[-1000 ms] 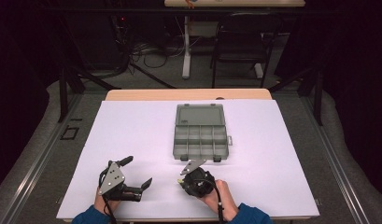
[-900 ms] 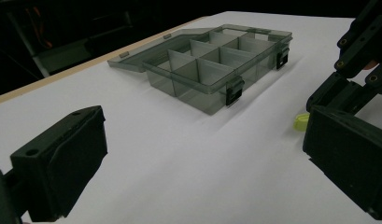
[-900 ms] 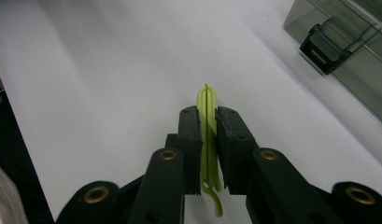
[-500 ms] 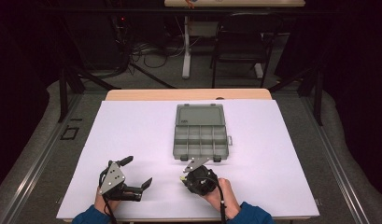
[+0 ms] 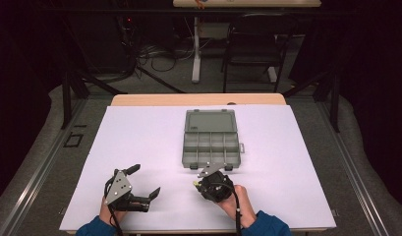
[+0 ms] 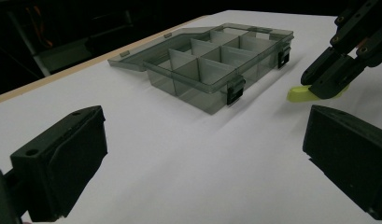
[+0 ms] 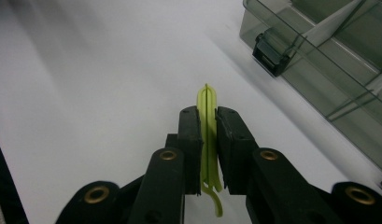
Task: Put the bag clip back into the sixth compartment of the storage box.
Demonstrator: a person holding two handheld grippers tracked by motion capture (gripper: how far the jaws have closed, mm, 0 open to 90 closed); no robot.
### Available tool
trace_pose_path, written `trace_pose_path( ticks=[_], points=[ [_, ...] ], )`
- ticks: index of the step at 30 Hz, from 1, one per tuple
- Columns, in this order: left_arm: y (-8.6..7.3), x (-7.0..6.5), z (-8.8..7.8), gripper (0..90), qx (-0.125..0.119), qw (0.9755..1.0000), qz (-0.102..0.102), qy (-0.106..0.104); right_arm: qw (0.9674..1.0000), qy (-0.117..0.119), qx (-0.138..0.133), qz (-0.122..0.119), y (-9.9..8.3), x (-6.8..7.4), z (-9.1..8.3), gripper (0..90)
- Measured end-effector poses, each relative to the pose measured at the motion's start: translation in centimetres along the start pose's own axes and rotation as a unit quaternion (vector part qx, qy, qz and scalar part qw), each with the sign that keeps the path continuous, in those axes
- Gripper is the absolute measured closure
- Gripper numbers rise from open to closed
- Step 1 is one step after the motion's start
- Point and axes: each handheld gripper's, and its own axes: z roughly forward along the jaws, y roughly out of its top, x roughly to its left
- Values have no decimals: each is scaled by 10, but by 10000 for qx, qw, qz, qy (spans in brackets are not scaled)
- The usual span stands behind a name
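My right gripper (image 7: 207, 154) is clamped on a thin yellow-green clip (image 7: 208, 126), pads pressing it from both sides at the lower centre of the right gripper view, with the clip's tip poking up past the pads and a curled tail hanging below them. In the left gripper view I see that same gripper at the upper right edge, the clip (image 6: 304, 93) low over the white table (image 6: 179, 154), though I cannot tell whether it touches the surface. From the high view it sits at lower centre of the frame, just below the near edge of the organiser box (image 5: 211, 142).

My left gripper (image 5: 142, 182) sits in the lower left of the high view with its jaws spread wide and nothing between them.

The organiser box is translucent grey, its lid (image 5: 211, 121) folded open and lying flat on the far side, dividers splitting it into compartments. Its dark latch (image 7: 271, 53) shows at the upper right of the right gripper view, near the clip but apart from it.
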Motion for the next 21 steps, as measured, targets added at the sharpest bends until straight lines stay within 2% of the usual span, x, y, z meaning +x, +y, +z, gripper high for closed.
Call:
trace_pose_path(
  ticks=[21],
  points=[
    [0, 0, 0, 0, 16, 10000, 15, 7, 9998, -131, -119, 53, 2, -10, -9, 805]
  ],
)
